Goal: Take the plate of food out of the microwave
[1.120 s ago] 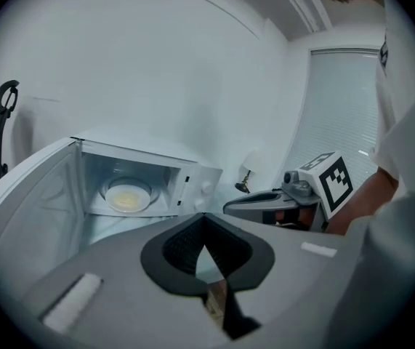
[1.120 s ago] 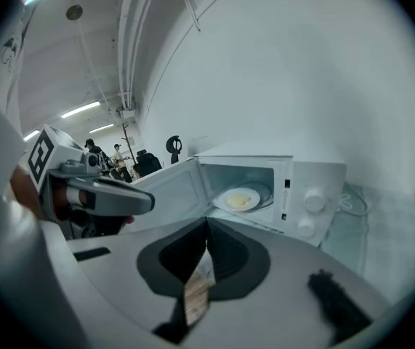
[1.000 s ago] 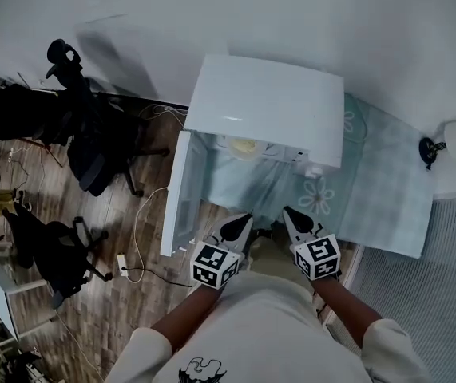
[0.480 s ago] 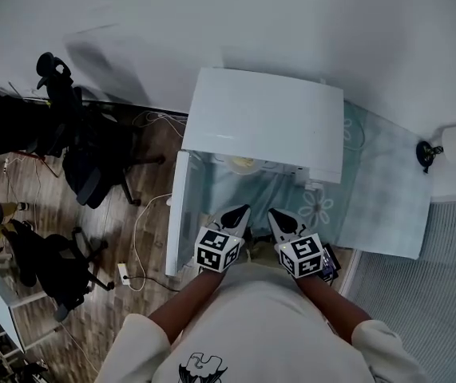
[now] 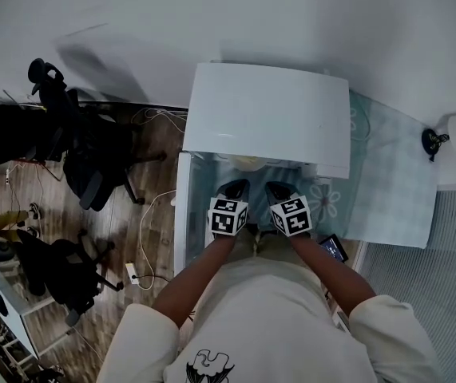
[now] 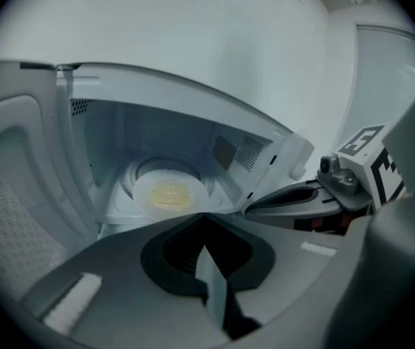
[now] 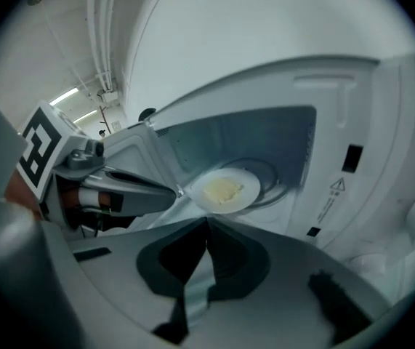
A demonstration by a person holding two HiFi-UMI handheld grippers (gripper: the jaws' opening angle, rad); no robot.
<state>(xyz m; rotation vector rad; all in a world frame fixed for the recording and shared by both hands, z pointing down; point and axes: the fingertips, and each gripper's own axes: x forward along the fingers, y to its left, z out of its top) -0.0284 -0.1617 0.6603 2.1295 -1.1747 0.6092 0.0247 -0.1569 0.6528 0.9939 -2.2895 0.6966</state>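
A white microwave (image 5: 267, 118) stands on the table with its door (image 5: 181, 206) swung open to the left. Inside, on the turntable, sits a white plate (image 6: 169, 193) with pale yellow food; the same plate (image 7: 225, 190) shows in the right gripper view, and its edge (image 5: 246, 163) peeks out under the microwave's top. My left gripper (image 5: 233, 190) and right gripper (image 5: 278, 191) hover side by side just before the opening, short of the plate. The left gripper (image 6: 203, 217) is shut on nothing. So is the right gripper (image 7: 207, 220).
A light blue flowered cloth (image 5: 387, 190) covers the table to the right of the microwave. A phone (image 5: 333, 248) lies near the front edge. A small black object (image 5: 430, 142) stands at the far right. Office chairs (image 5: 84, 166) and a floor cable (image 5: 144, 238) are at the left.
Both grippers have moved forward toward the microwave's opening and drawn closer together. The plate has not moved.
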